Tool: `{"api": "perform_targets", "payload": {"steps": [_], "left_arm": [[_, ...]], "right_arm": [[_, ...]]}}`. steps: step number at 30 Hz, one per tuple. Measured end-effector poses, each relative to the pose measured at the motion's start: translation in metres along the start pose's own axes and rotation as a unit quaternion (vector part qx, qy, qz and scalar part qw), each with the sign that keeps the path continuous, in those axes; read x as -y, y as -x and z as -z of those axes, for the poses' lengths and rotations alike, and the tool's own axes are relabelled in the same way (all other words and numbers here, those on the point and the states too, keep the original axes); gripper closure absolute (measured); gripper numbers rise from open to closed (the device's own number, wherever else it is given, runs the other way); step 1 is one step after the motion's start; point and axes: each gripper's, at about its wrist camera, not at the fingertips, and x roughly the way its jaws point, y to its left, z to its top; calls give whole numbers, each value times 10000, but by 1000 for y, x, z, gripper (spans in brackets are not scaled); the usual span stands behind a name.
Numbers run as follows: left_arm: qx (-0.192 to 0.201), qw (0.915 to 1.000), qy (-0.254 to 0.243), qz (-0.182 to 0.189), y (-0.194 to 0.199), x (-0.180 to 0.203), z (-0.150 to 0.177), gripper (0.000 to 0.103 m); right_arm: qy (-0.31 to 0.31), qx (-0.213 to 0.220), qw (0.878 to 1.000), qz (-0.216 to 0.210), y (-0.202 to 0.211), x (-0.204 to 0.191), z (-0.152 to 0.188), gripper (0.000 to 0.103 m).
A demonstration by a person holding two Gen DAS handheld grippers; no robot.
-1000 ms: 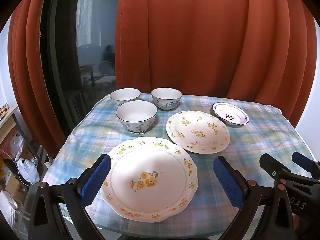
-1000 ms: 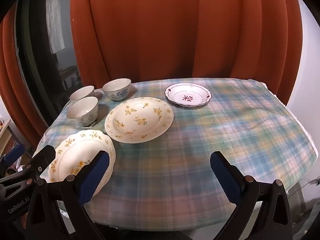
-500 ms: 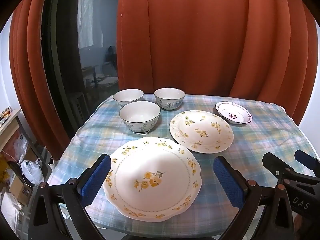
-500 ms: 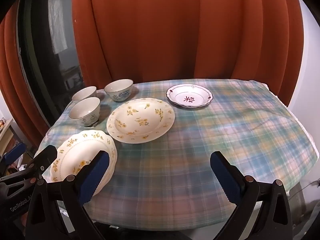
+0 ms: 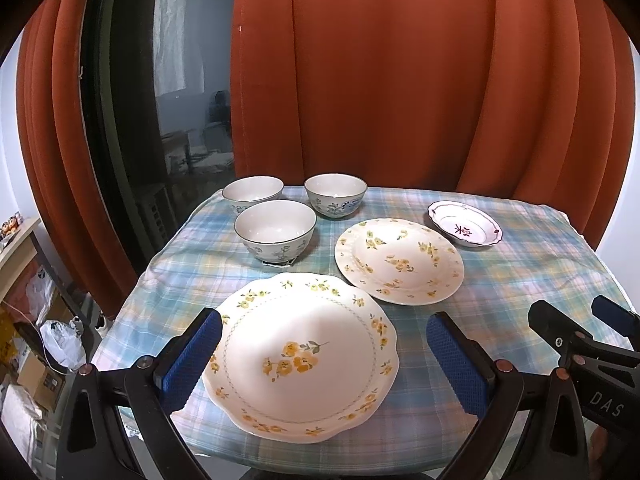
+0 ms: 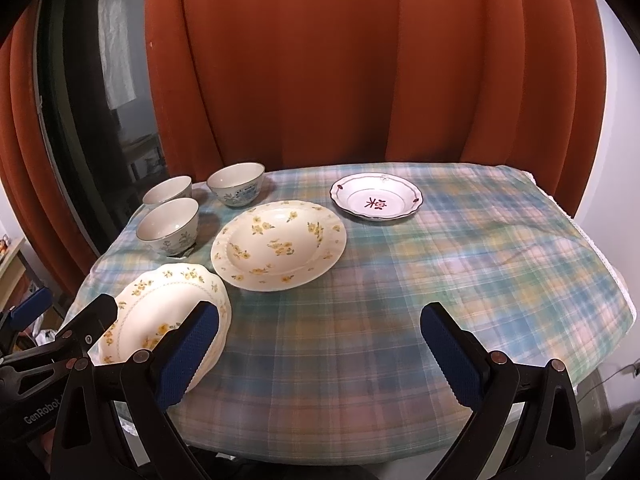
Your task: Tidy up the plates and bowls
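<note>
**Mara:** On the round table under its blue-green plaid cloth (image 6: pixel 420 288), what worries you most?

**Tov:** Size first. That large scalloped white plate with yellow flowers (image 5: pixel 300 354) lies at the near edge, and part of its rim seems to reach past the table's edge. A clumsy nudge could tip it to the floor. Glazed china is slick, too; a pinch on the thin rim alone might let it swing and slip.

**Mara:** Where are the tools?

**Tov:** The left gripper (image 5: pixel 322 354) hovers with its blue pads spread wide, holding nothing, that plate framed between them. The right gripper (image 6: pixel 318 354) is equally spread and empty over bare cloth, the plate just to its left.

**Mara:** And the rest?

**Tov:** The round cream soup plate with yellow flowers (image 5: pixel 399 261) sits just beyond, near but apart. Then three white bowls with blue floral sides (image 5: pixel 275 230), clustered at the far left; knocking one into another could chip them. Smallest, the white dish with a red centre mark (image 5: pixel 465 224), far right, well apart from both tools.
</note>
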Motion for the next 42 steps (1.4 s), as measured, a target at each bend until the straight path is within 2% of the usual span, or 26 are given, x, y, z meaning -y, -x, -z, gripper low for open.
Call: {"api": "perform_targets", "payload": {"steps": [42], "left_arm": [[6,10000,-13,2,-1,9,2,0]], "right_arm": [[-17,-7,10000,13,1,11,3,1]]}}
